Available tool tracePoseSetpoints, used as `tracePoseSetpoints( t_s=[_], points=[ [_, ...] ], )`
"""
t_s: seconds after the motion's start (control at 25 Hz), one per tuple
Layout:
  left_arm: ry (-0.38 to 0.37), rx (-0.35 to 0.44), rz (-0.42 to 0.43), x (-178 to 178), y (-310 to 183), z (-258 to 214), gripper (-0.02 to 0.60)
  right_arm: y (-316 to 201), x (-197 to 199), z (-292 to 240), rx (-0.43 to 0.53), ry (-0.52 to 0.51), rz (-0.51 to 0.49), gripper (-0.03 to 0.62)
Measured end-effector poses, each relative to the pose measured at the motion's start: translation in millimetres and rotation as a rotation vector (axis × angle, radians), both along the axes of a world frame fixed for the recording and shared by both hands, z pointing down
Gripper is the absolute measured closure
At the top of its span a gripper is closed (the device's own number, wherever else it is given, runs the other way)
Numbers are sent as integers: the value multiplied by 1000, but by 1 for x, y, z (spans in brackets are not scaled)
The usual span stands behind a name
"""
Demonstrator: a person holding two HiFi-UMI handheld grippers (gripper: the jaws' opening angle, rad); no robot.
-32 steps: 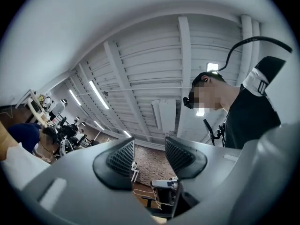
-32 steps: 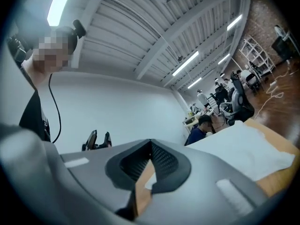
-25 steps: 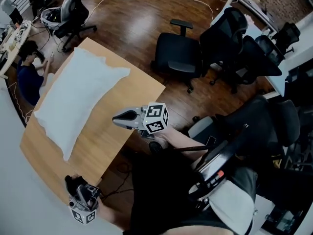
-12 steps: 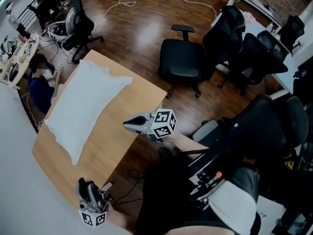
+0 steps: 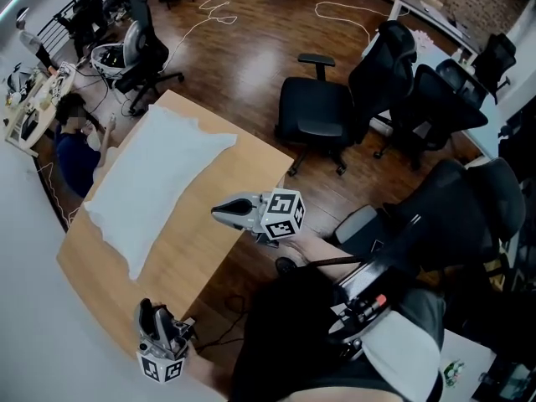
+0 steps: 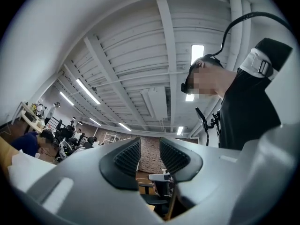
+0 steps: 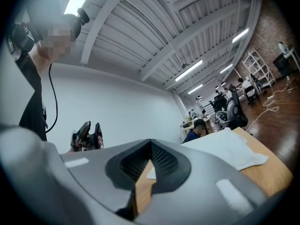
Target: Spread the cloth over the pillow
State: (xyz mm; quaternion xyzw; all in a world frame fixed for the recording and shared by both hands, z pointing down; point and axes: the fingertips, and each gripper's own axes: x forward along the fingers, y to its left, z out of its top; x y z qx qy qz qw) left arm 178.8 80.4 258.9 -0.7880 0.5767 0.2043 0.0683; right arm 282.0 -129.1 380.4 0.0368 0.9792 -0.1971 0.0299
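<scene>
The pillow lies flat along the far long edge of the tabletop, one end reaching the far corner. It all shows white, so you cannot tell from here whether the cloth already lies on it. A thin white corner juts onto the bare wood at that far end and looks like loose fabric.

Your left gripper sits at the near corner of the tabletop. Its fingers are parted, have just been closing, and have nothing between them. Your right gripper hovers over the near long edge with its fingers clenched on nothing. Both are well apart from the pillow.

Expect the cloth to be light and limp. It will likely slide over the pillow and bunch if you drag it from one point. The pillow is soft and will give under pressure. Pinch the fabric alone at two corners or along a hem, one gripper to each, and keep it taut between them.
</scene>
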Motion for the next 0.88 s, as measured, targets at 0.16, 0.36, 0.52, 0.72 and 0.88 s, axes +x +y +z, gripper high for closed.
tracePoseSetpoints(
  t_s=[0.16,0.36,0.52,0.72,0.88],
  points=[
    [17,12,18,-9,14,2,451,16,-5,-2,21,24,21,591],
    [43,33,46,-15,27,7,451,28,-5,-7,51,48,58,591],
    [78,37,45,-26,42,18,451,43,-10,-1,60,82,64,591],
    [98,44,54,-38,50,33,459,56,-18,8,82,109,59,591],
    [96,45,71,-45,56,34,463,61,-18,5,100,107,89,591]
  ],
)
